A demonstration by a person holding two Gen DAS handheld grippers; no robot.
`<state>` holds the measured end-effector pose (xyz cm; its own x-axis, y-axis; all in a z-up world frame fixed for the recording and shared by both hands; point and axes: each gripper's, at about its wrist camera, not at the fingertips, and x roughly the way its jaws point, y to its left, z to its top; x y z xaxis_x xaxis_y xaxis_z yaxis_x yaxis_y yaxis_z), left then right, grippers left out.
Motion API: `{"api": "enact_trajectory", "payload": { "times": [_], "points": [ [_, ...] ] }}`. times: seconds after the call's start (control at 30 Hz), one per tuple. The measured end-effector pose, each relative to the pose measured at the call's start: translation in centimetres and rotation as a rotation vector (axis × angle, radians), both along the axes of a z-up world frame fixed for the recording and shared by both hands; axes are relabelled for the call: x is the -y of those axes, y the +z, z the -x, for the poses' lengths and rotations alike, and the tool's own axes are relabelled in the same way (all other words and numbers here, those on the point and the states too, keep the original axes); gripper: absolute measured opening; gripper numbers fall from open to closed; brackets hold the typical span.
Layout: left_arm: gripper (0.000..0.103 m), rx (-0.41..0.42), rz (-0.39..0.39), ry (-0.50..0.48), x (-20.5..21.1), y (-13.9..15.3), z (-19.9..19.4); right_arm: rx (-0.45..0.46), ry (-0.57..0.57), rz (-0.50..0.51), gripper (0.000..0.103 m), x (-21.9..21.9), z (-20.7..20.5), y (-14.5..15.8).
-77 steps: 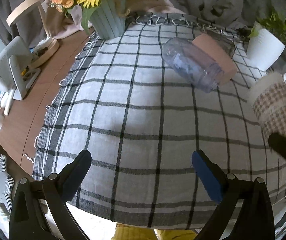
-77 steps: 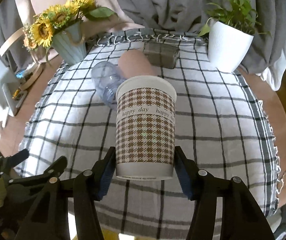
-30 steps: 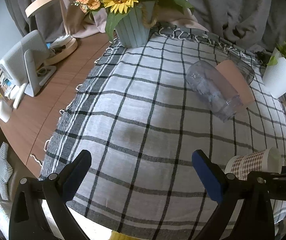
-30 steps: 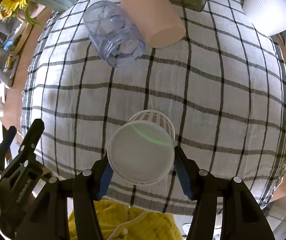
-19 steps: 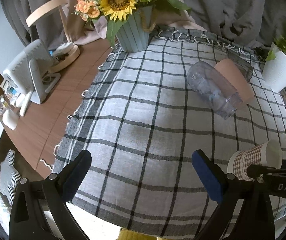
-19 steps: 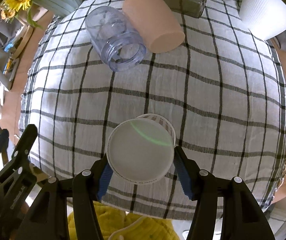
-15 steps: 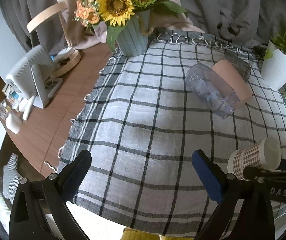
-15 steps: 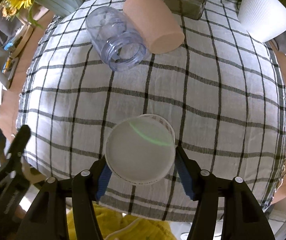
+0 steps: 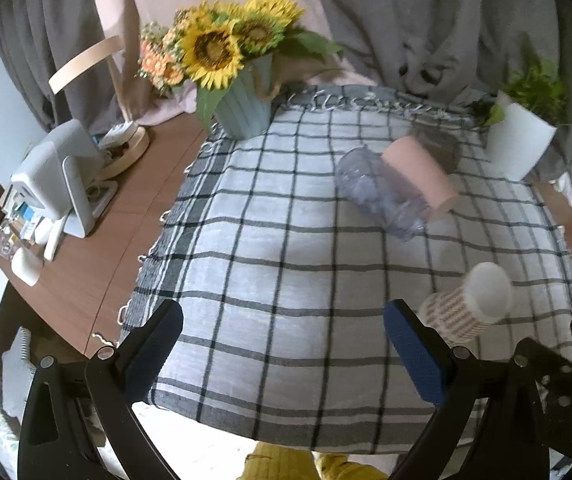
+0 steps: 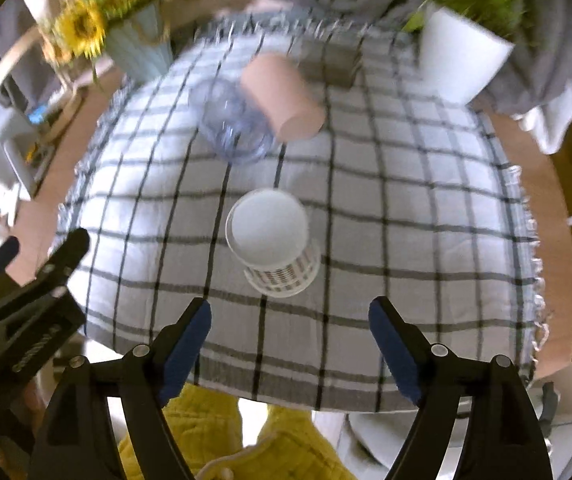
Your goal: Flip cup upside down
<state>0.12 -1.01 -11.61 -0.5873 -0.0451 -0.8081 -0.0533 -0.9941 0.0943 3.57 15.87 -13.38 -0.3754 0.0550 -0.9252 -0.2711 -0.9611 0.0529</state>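
Observation:
The houndstooth paper cup (image 10: 271,244) stands upside down on the checked cloth (image 10: 406,208), white base up, rim on the cloth. It also shows in the left wrist view (image 9: 468,304) at the right, near the cloth's front edge. My right gripper (image 10: 290,340) is open and empty, above and just in front of the cup, not touching it. My left gripper (image 9: 283,344) is open and empty over the cloth's front edge, left of the cup.
A clear plastic jar (image 10: 231,124) and a pink cup (image 10: 281,96) lie on their sides further back. A dark box (image 10: 332,62), a white plant pot (image 10: 462,56) and a sunflower vase (image 10: 133,46) stand along the far edge. A wooden table (image 9: 97,248) with gadgets lies left.
My right gripper has opened and let go of the cup, then pulled back and up. The cup now stands upside down on the cloth. The left gripper drew back slightly.

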Motion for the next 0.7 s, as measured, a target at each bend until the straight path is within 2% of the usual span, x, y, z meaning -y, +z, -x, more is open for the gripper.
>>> {"api": "enact_trajectory", "payload": {
  "times": [0.17, 0.4, 0.57, 0.7],
  "points": [
    [0.102, -0.054, -0.024, -0.037, -0.6, 2.1, -1.4, -0.156, -0.061, -0.082, 0.086, -0.1, -3.1, 3.6],
    [0.102, -0.126, -0.092, -0.058, 0.2, 5.0, -2.9, -0.321, -0.13, -0.153, 0.092, 1.0, -6.0, 7.2],
    [0.102, -0.17, -0.093, -0.06, 0.3, 6.1, -3.9, -0.395, -0.138, -0.167, 0.093, 1.7, -7.3, 8.8],
    [0.102, -0.194, -0.074, -0.073, 0.1, 6.6, -4.7, -0.417, -0.126, -0.176, 0.094, 2.1, -7.9, 9.1]
  ]
}}
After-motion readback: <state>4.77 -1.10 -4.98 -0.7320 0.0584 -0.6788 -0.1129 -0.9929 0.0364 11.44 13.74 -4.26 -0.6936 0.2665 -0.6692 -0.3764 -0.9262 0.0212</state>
